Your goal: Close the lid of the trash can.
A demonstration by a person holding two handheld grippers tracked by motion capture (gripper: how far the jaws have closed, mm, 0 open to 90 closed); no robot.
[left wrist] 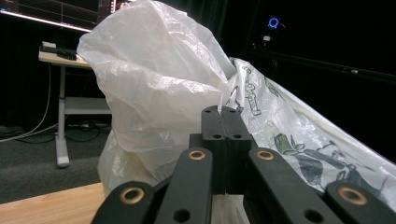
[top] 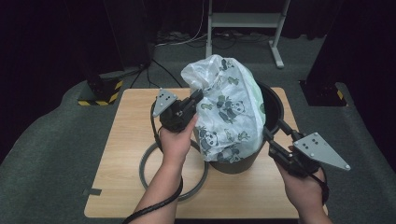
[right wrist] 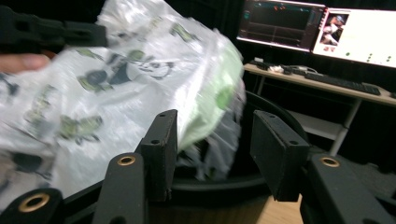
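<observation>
On the worktop [top: 126, 154], at about 3 o'clock from its middle, stands a black bin [top: 273, 109] w/ a white plastic bag [top: 224, 107] draped over its near-left rim and puffed up above it. The bag is printed w/ panda cartoons and a green patch; no readable words in the high view, and in the left gripper view there's greenish lettering on the film by the pandas, too creased and small to make out. No brand or label seen on the bin. The left gripper [top: 194, 100] sits at the bag's 9 o'clock side; its fingers are pressed together w/ a fold of the bag pinched between them, film bunching right at the tips in the left gripper view [left wrist: 225, 112]. The right gripper [top: 275, 133] is at the bin's 4–5 o'clock, just beside the rim; its fingers stand apart w/ nothing between the pads, bin rim and bag edge lying beyond them in the right gripper view [right wrist: 212, 154], which is blurred. A grey ring [top: 149, 163] lies flat on the worktop at about 7 o'clock from the bin, untouched. Progress, as I read it: lining the bin is under way but early. The bag is at the bin and partly over one side, yet most of it is still bunched above, the mouth isn't spread round the whole rim, esp. the far and right side, and the ring, prob. the clamp hoop, is not yet fitted.
</observation>
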